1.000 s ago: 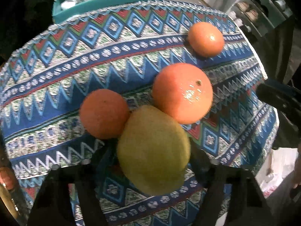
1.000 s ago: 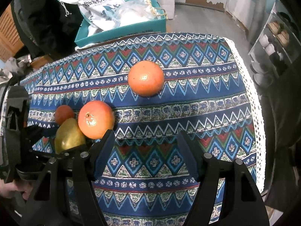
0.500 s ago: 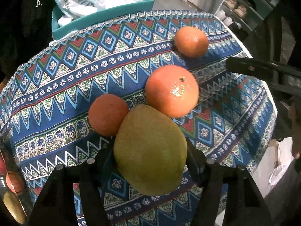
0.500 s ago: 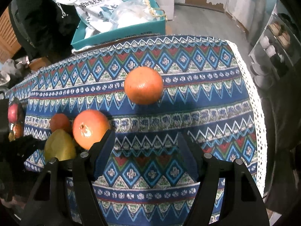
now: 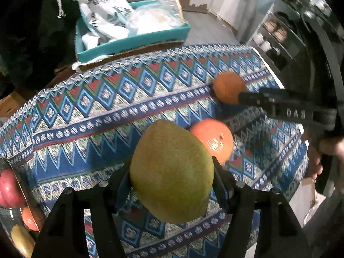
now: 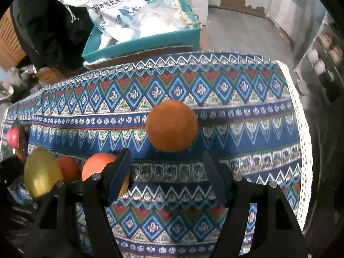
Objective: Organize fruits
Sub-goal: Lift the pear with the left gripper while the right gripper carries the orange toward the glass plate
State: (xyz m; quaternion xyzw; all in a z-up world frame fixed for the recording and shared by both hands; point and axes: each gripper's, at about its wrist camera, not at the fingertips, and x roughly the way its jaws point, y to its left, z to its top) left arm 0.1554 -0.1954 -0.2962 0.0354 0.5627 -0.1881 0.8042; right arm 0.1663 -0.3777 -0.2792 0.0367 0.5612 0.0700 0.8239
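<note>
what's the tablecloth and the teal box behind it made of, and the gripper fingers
Tablecloth: looks like woven fabric, matte, with a printed or woven zigzag pattern and a white lace-like edge. Teal box: probably cardboard, as a raw brown edge shows under its smooth teal face. Right gripper fingers: seemingly hard black plastic, matte, with metal pins.

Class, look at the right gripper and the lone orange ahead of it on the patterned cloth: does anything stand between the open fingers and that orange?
Nothing visible does. Only bare tablecloth lies between the right gripper and the orange.
</note>
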